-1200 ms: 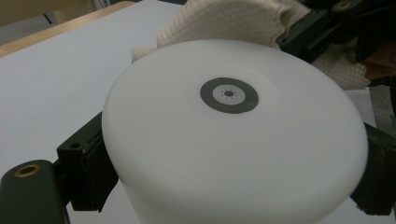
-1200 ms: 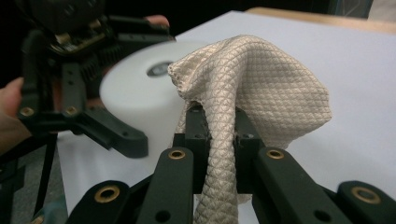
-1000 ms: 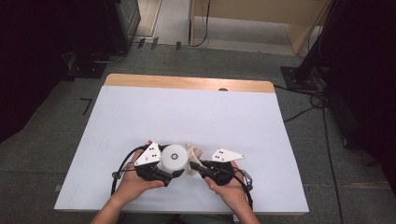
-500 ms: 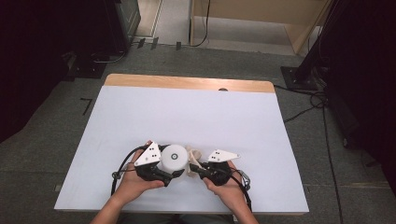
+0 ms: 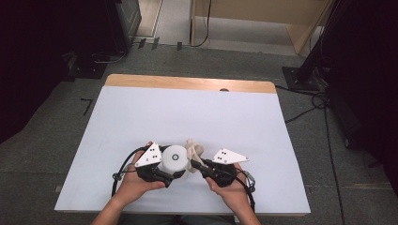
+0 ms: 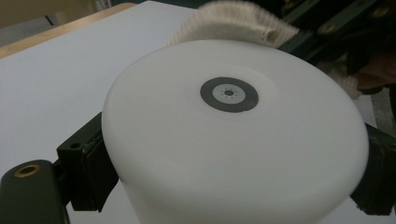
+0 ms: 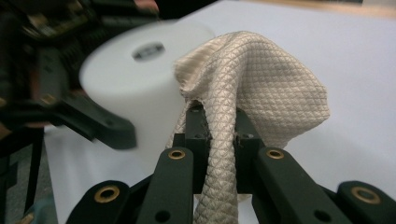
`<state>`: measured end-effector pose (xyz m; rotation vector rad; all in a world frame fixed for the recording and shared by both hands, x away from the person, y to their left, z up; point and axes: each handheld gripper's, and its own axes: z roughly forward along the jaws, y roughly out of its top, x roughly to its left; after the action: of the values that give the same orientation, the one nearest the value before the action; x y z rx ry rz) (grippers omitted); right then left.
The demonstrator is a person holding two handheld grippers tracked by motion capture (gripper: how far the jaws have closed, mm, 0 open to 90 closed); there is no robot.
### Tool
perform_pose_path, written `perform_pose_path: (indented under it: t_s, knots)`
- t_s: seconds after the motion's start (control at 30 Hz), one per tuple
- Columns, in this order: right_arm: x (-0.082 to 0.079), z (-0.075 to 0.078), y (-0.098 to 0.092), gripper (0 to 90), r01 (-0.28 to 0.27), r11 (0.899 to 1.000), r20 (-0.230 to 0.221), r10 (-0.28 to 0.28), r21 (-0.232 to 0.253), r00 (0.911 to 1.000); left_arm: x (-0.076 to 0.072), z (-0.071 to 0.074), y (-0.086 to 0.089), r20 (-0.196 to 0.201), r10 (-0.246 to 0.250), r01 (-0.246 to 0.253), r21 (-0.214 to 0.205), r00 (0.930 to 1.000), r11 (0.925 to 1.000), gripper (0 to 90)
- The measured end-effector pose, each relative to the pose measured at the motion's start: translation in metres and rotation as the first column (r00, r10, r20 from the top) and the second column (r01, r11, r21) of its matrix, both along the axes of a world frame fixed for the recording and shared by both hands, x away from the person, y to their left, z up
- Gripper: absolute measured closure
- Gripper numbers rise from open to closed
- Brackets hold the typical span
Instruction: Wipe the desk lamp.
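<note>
At the near edge of the table, close to the person's body, the left hand-held gripper is clamped on a white cylinder; in the left gripper view its jaws press the cylinder's sides from both flanks, and the flat end face with a small grey ring points up towards the camera. The right hand-held gripper has its jaws drawn together on a beige quilted cloth, which in the right gripper view bunches upward out of the pinch and leans against the cylinder's wall. The cloth touches the cylinder on the side facing the right hand.

Both hands sit just inside the table's front edge. The wide white surface beyond them runs open to the wooden strip at the far edge, with free room to left and right as well. A cable loops beside the left hand.
</note>
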<state>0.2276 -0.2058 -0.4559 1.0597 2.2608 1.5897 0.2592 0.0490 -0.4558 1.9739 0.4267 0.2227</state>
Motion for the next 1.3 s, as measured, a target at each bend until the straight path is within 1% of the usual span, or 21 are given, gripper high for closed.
perform_pose_path:
  t_s: [0.03, 0.07, 0.1, 0.13, 0.23, 0.43, 0.47, 0.67, 0.73, 0.87, 0.93, 0.97, 1.0, 1.07, 1.17, 1.2, 1.23, 1.3]
  knots:
    - [0.000, 0.000, 0.000, 81.5, 0.000, 1.000, 0.000, 0.000, 0.000, 1.0000, 0.000, 0.000, 0.000, 0.000, 0.000, 0.000, 0.000, 1.0000, 1.0000, 8.4]
    - [0.003, -0.010, 0.001, 81.5, 0.001, 1.000, -0.029, -0.002, -0.018, 0.9996, 0.000, 0.000, 0.000, 0.000, 0.000, 0.000, 0.000, 1.0000, 1.0000, 8.4]
    - [0.003, -0.010, 0.001, 81.5, 0.001, 1.000, -0.029, -0.002, -0.018, 0.9996, 0.000, 0.000, 0.000, 0.000, 0.000, 0.000, 0.000, 1.0000, 1.0000, 8.4]
    - [0.004, -0.014, 0.002, 81.5, 0.002, 0.999, -0.038, -0.003, -0.033, 0.9993, 0.000, 0.000, 0.000, 0.000, -0.001, 0.001, -0.001, 1.0000, 1.0000, 8.4]
    - [0.007, -0.023, 0.004, 81.5, 0.013, 0.999, -0.078, -0.018, -0.052, 0.9968, 0.000, 0.000, 0.000, 0.000, 0.001, -0.001, -0.002, 1.0000, 1.0000, 8.4]
    - [0.009, -0.027, 0.004, 81.4, 0.003, 0.998, -0.088, -0.009, -0.064, 0.9960, 0.000, 0.000, 0.000, 0.001, 0.002, -0.002, -0.001, 1.0000, 1.0000, 8.4]
    - [0.009, -0.029, 0.005, 81.4, 0.006, 0.998, -0.099, -0.012, -0.067, 0.9950, 0.000, 0.000, 0.000, 0.000, 0.003, -0.003, -0.001, 1.0000, 1.0000, 8.4]
    - [0.011, -0.032, 0.004, 81.2, 0.001, 0.998, -0.102, -0.009, -0.070, 0.9947, 0.000, 0.000, 0.000, -0.001, 0.004, -0.004, -0.002, 1.0000, 1.0000, 8.3]
    - [0.010, -0.031, 0.004, 81.2, 0.003, 0.997, -0.094, -0.010, -0.076, 0.9955, -0.001, 0.000, 0.000, 0.000, 0.006, -0.006, -0.001, 1.0000, 1.0000, 8.2]
    - [0.010, -0.029, 0.002, 81.1, 0.014, 0.998, -0.083, -0.020, -0.069, 0.9964, -0.002, 0.000, -0.001, -0.001, 0.013, -0.013, 0.000, 0.9999, 0.9999, 7.7]
    - [0.011, -0.028, -0.001, 81.0, 0.026, 0.998, -0.078, -0.031, -0.064, 0.9965, -0.004, 0.001, -0.003, 0.005, 0.017, -0.017, 0.017, 0.9998, 0.9997, 5.0]
    - [0.011, -0.028, -0.001, 81.0, 0.026, 0.998, -0.078, -0.031, -0.064, 0.9965, -0.004, 0.001, -0.003, 0.005, 0.017, -0.017, 0.017, 0.9998, 0.9997, 2.8]
    - [0.012, -0.027, -0.003, 81.0, 0.034, 0.998, -0.083, -0.039, -0.061, 0.9958, -0.007, 0.001, -0.004, 0.005, 0.030, -0.030, 0.024, 0.9995, 0.9993, 1.6]
    - [0.012, -0.027, -0.005, 81.0, 0.037, 0.997, -0.080, -0.042, -0.061, 0.9959, -0.007, 0.001, -0.005, 0.003, 0.040, -0.040, 0.030, 0.9992, 0.9988, 1.6]
    - [0.013, -0.027, -0.008, 80.9, 0.048, 0.997, -0.079, -0.053, -0.057, 0.9955, -0.009, 0.002, -0.006, -0.009, 0.078, -0.078, 0.030, 0.9969, 0.9965, 1.5]
    - [0.014, -0.026, -0.010, 80.9, 0.051, 0.997, -0.079, -0.056, -0.056, 0.9953, -0.010, 0.002, -0.006, -0.033, 0.101, -0.100, 0.028, 0.9943, 0.9946, 0.8]
    - [0.014, -0.026, -0.010, 80.9, 0.051, 0.997, -0.079, -0.056, -0.056, 0.9953, -0.010, 0.002, -0.006, -0.033, 0.101, -0.100, 0.028, 0.9943, 0.9946, 0.0]
    - [0.014, -0.026, -0.011, 80.9, 0.054, 0.997, -0.079, -0.058, -0.054, 0.9952, -0.011, 0.002, -0.008, -0.051, 0.138, -0.137, 0.025, 0.9891, 0.9902, 0.0]
